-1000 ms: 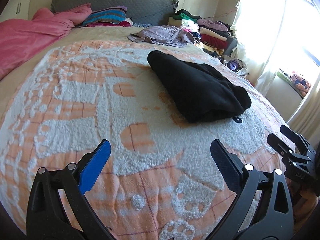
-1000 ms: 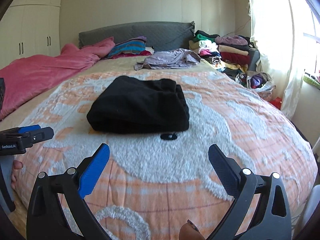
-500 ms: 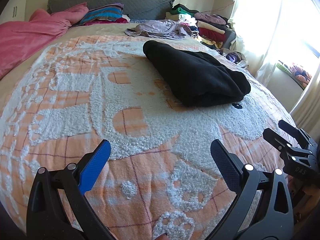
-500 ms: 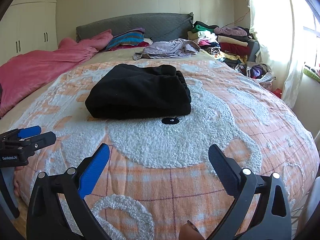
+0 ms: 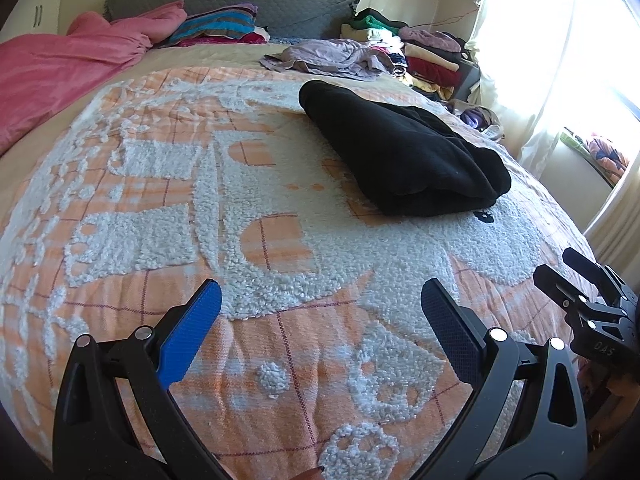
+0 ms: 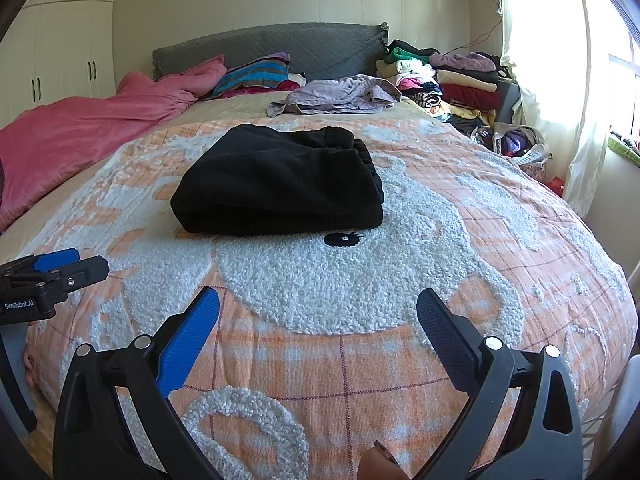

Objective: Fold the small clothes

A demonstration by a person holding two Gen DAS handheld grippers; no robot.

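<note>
1. My left tongs (image 5: pixel 320 304) are spread wide and hold nothing; they hang over the near part of the orange-and-white bedspread (image 5: pixel 280 344).
2. My right tongs (image 6: pixel 318 312) are just as wide and just as empty, over the same near edge.
3. The black garment (image 6: pixel 280 184) lies in the middle of the bedspread, well apart from both tongs, already doubled into a thick, tidy bundle.
4. So I judge this piece finished and myself between garments, with nothing in hand.
5. The crumpled lilac garment (image 6: pixel 340 96) lies unfolded beyond the black one, near the headboard (image 6: pixel 272 44). It looks like the next piece.
6. Fetching it calls for a long reach past the black bundle without dragging it, then a pinch on an edge or corner.
</note>
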